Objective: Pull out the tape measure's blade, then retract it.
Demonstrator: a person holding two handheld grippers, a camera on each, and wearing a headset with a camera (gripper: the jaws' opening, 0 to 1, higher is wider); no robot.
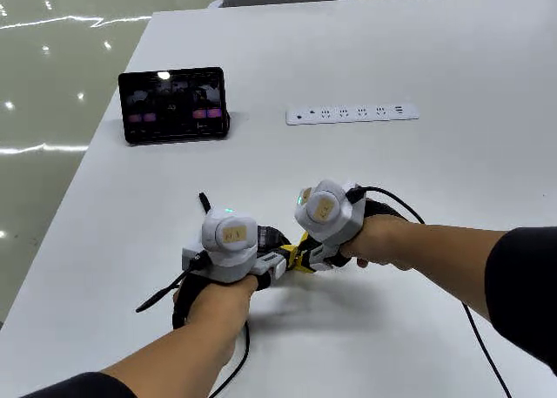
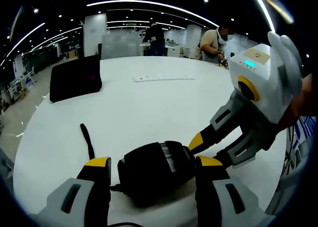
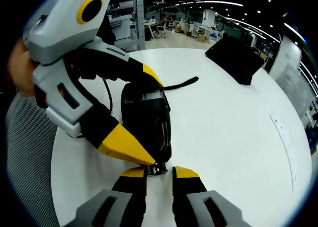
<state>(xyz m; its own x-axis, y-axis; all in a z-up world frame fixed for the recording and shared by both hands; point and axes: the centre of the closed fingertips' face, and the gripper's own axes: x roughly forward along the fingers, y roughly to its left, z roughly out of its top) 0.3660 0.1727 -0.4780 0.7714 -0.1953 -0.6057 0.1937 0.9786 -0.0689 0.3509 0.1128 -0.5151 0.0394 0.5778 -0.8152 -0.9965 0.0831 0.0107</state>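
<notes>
My left gripper (image 2: 153,163) clamps the tape measure (image 2: 155,180) body; my right gripper (image 3: 159,173) pinches its blade tip (image 3: 158,168).

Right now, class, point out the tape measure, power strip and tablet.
tape measure (image 2: 156,175): left gripper view, on its black case.
power strip (image 1: 352,114): head view, middle of its white body.
tablet (image 1: 172,104): head view, screen centre.

Your left forearm (image 1: 187,354) comes up from 7 o'clock. The left gripper (image 1: 280,259) at its end aims toward 3 o'clock, its jaws clamped on the sides of the tape measure (image 2: 156,172). Your right forearm (image 1: 444,254) reaches in from 4 o'clock. The right gripper (image 3: 159,173) aims toward 8 o'clock, jaws nearly together, pinching the blade tip (image 3: 159,168). The two grippers' tips sit just beside each other.
</notes>
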